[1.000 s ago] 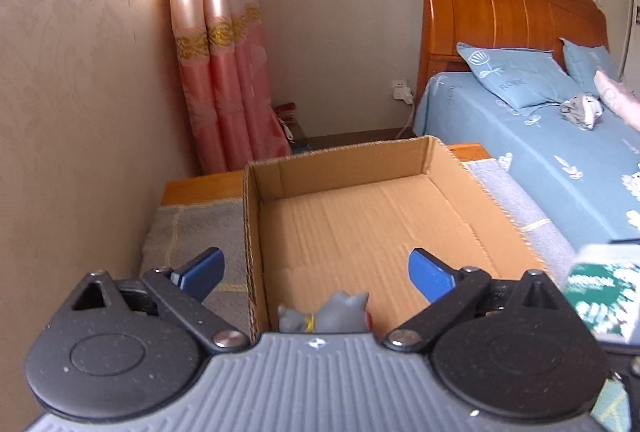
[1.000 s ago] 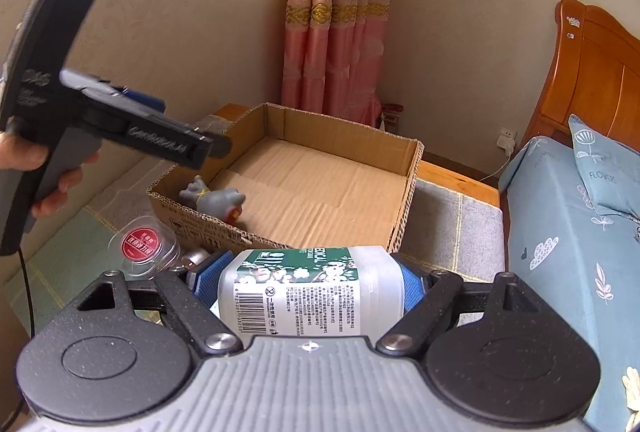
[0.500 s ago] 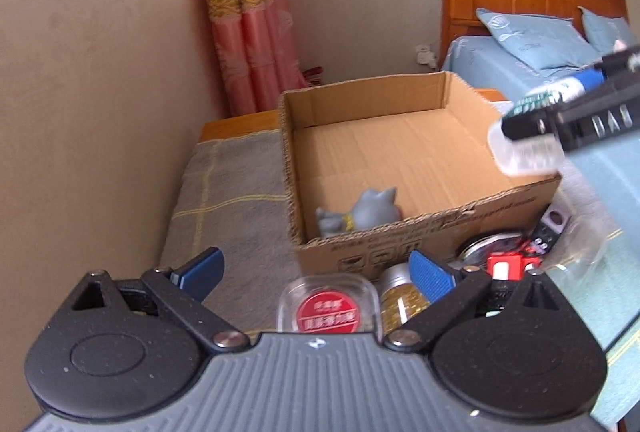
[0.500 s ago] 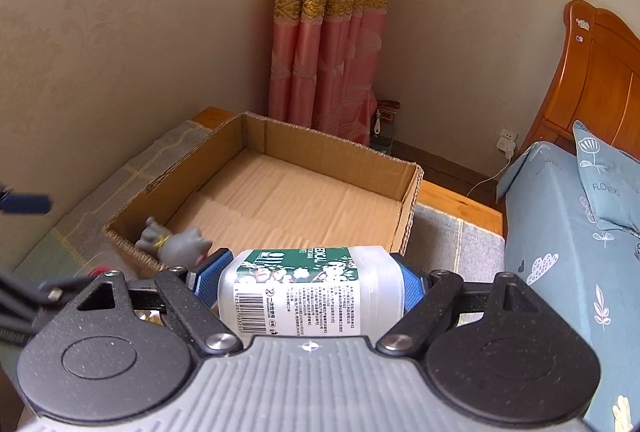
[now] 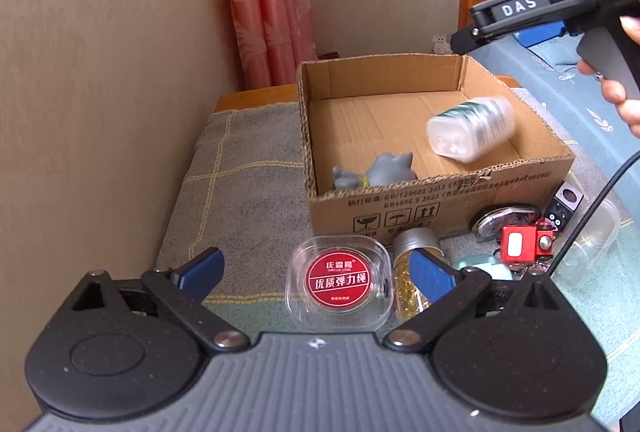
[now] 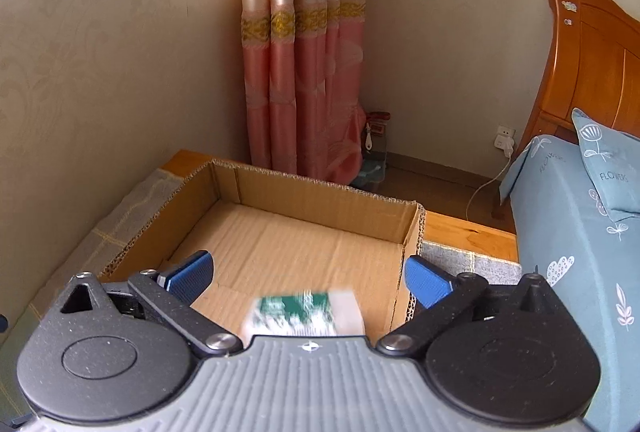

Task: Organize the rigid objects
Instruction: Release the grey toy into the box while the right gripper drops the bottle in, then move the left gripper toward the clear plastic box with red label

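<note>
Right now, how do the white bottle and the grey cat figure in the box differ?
The white bottle is motion-blurred and tilted by the right wall; the grey cat figure looks sharp and settled behind the near wall. The bottle has a green label and is bigger; the figure is plain grey. Both are inside the cardboard box.

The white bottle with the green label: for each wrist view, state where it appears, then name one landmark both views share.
Left wrist view: white bottle, blurred, centre-right, over the cardboard box's right half.
Right wrist view: white bottle, blurred, bottom centre, low between the open right gripper fingers.
Shared landmark: pink curtain.
</note>
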{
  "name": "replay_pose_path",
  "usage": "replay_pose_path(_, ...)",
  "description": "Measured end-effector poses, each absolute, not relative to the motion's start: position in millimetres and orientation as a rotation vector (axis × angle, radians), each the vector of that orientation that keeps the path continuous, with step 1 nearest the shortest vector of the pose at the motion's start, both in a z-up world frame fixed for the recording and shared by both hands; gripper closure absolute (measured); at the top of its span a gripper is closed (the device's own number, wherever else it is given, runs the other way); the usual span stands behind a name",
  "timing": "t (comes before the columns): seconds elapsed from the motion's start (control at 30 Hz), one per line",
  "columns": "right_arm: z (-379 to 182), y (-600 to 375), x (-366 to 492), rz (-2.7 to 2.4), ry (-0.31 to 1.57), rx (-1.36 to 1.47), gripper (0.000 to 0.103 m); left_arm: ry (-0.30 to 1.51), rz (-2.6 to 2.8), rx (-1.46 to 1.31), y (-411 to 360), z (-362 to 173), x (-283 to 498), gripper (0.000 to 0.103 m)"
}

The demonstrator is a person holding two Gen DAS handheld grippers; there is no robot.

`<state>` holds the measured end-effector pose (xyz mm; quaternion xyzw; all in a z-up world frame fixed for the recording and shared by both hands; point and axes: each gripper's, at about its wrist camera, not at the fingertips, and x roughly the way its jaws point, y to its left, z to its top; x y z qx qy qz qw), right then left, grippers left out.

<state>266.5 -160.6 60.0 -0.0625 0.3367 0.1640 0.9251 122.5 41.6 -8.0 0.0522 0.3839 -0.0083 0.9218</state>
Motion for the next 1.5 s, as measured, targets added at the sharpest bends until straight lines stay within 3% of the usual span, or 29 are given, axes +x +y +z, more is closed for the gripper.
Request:
replay_pose_path(0.53,47.8,-181.8,195.7,0.355,0.716,-0.137,0.000,0.792,-0.038,0.101,40.0,-16.5,112.3,0.004)
replay_pose_path(1.1,-21.8,-204.2,73.4,0.248,0.669,-0.047,0.000,0.800,-0.031,0.091,46.1,-51.4,120.8,0.004)
replay_pose_path(1.5,-31.2,-208.6,54.7,0.254,0.636,-0.154,0.000,0.790,-0.061,0.037,57.2,-64.1,139.3,0.000)
